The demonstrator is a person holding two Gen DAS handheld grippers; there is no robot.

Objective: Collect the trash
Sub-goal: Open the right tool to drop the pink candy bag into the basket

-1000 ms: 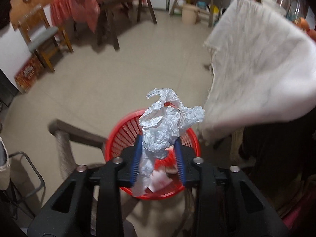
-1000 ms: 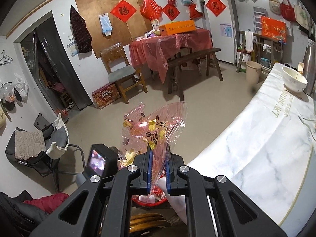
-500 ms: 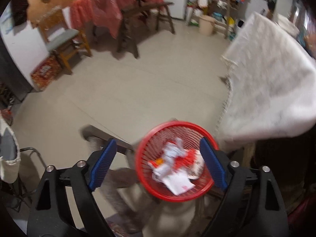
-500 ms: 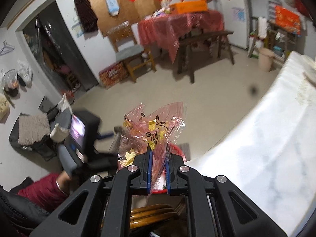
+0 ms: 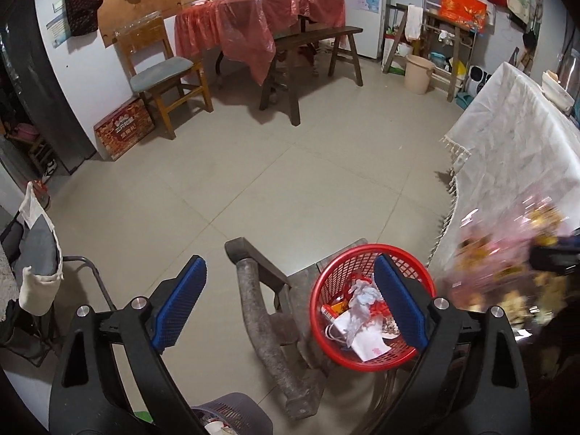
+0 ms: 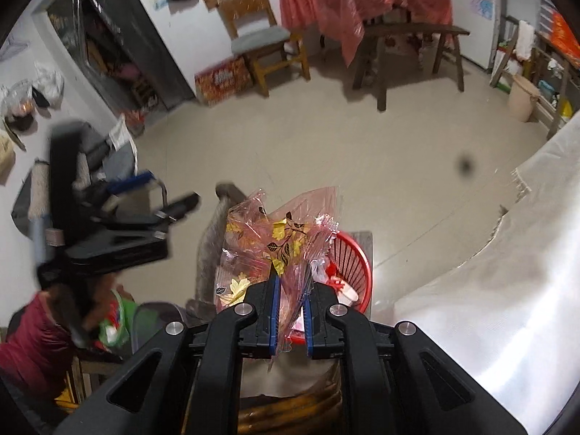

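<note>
The left gripper (image 5: 288,304) hangs empty with jaws spread beside the red basket (image 5: 328,279), while the right gripper (image 6: 290,313) pinches the floral cellophane wrapper (image 6: 279,243) just above that basket, presumably ready to drop it in.

A wooden chair (image 5: 163,72) stands beside a red-covered table (image 5: 261,18) with a bench (image 5: 311,36) before it, a pale bucket (image 5: 418,74), possibly plastic, well apart on the tiled floor (image 5: 290,174).
</note>
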